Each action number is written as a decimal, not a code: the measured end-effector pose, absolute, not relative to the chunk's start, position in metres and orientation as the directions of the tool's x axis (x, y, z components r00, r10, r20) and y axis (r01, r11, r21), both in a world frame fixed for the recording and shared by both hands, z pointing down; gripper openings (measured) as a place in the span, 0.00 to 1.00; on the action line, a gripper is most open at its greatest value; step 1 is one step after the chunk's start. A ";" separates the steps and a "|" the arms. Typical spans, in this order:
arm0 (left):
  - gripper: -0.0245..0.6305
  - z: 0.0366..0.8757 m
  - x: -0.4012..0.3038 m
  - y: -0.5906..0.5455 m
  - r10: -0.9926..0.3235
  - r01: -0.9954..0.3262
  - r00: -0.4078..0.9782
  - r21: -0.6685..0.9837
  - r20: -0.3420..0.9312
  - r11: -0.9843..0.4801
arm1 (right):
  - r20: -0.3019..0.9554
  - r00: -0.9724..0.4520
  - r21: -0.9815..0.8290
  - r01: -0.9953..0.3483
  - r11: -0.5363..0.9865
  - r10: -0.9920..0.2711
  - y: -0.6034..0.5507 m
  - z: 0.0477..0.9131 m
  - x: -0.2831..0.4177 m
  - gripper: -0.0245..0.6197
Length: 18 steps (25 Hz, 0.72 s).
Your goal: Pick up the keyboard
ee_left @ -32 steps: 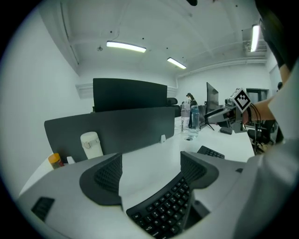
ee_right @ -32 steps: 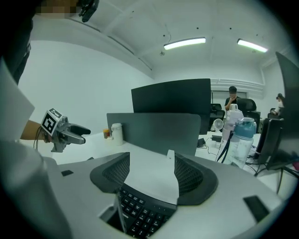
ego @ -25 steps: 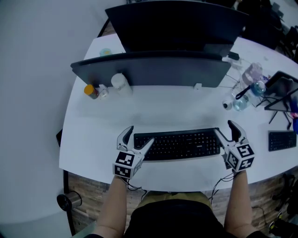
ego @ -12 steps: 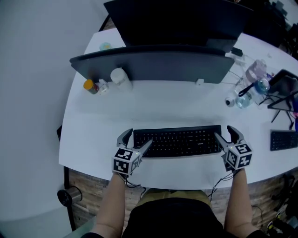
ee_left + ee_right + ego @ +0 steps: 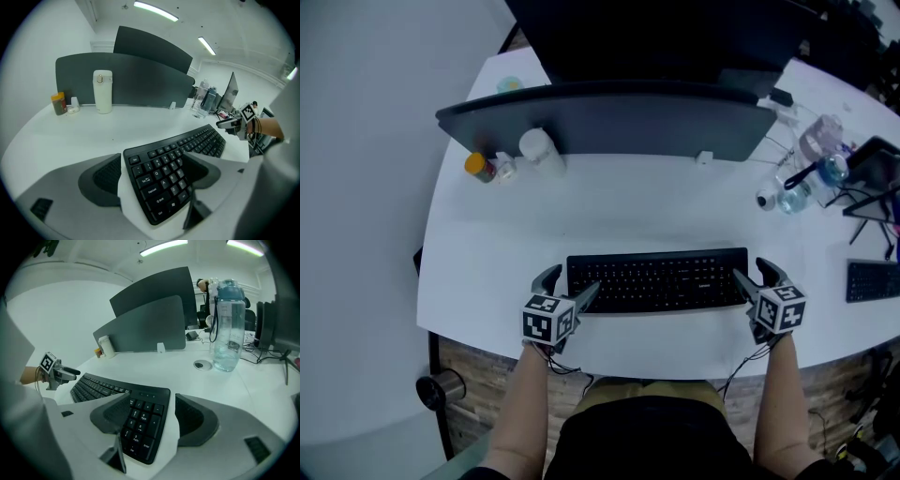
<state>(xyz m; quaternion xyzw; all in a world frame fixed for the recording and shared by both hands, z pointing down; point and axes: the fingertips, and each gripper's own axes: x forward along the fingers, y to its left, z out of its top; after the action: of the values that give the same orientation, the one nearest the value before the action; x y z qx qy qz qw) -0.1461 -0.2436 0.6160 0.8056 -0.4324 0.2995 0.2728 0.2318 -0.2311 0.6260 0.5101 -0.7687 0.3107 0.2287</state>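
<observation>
A black keyboard [image 5: 656, 278] lies flat on the white desk [image 5: 487, 272], close to its front edge. My left gripper [image 5: 575, 282] is open, its jaws on either side of the keyboard's left end [image 5: 159, 173]. One jaw hangs over the keys, and a strip of desk shows between the other pad and the keyboard's edge. My right gripper [image 5: 751, 272] is open in the same way around the number-pad end [image 5: 140, 420]. Each gripper view shows the other gripper far along the keyboard: the right gripper [image 5: 234, 123] and the left gripper [image 5: 58, 373].
A dark curved divider panel [image 5: 600, 122] stands behind the keyboard, with a monitor [image 5: 656, 37] beyond it. A white flask [image 5: 536, 147] and an orange-capped jar [image 5: 478, 167] sit at the back left. A water bottle [image 5: 227, 324], cables and a second keyboard [image 5: 872, 281] crowd the right side.
Both grippers have eased a little further onto the keyboard's ends. The head view has shifted slightly. The keyboard still rests on the desk.
</observation>
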 end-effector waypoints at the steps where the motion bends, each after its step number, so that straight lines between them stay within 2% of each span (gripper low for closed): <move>1: 0.64 0.619 -0.147 -0.243 -0.526 -0.861 0.448 0.190 0.723 -0.472 | 0.674 -0.375 -0.253 -0.927 0.277 -0.637 -0.230 0.630 0.233 0.46; 9: 0.65 0.635 -0.142 -0.232 -0.449 -0.841 0.503 0.299 0.738 -0.451 | 0.702 -0.413 -0.312 -0.911 0.271 -0.581 -0.225 0.653 0.230 0.46; 18: 0.65 0.656 -0.151 -0.223 -0.373 -0.848 0.493 0.339 0.786 -0.407 | 0.691 -0.450 -0.412 -0.888 0.203 -0.566 -0.225 0.667 0.231 0.48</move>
<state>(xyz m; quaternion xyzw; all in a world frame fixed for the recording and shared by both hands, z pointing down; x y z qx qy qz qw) -0.1511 -0.2225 0.6556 0.7775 -0.3927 0.3149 0.3770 0.2314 -0.2247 0.6673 0.4852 -0.7495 0.4039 0.1994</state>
